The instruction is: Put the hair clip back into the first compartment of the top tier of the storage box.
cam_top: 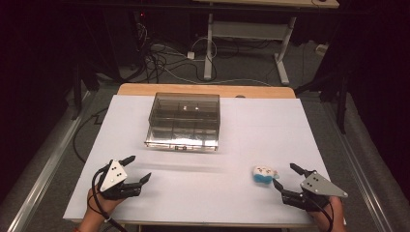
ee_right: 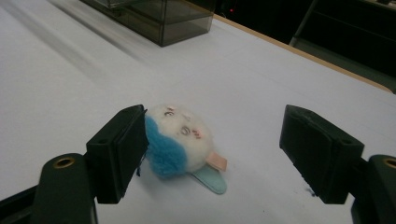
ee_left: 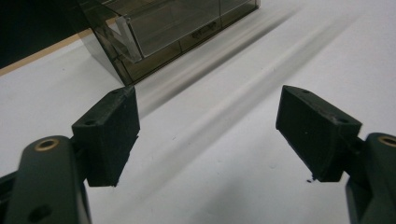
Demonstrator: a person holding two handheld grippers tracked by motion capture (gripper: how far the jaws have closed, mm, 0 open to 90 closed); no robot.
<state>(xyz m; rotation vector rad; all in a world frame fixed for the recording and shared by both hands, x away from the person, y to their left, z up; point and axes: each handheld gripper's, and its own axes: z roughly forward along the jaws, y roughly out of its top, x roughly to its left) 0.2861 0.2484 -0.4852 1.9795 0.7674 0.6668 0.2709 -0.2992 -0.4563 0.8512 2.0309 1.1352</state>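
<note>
A big white table (cam_top: 203, 193) sat in the room, with a strip of brown wood showing along its far edge. Toward the far side of it stood a smoky see-through box (cam_top: 184, 121) with little rooms inside, and I could not tell if anything was in them. Down at the near left, a hand held the left gripper (cam_top: 140, 170) just over the bare white top, and its two black jaws were spread wide apart with nothing between them. At the near right, the other hand held the right gripper (cam_top: 285, 175), and its jaws were spread wide too. A small fluffy toy (ee_right: 180, 140), white on top and blue at one side, lay on the table between those jaws. It sat right up against one jaw and well apart from the other. A tiny pink tag (ee_right: 216, 162) stuck out of the toy near a pale blue flap.
</note>
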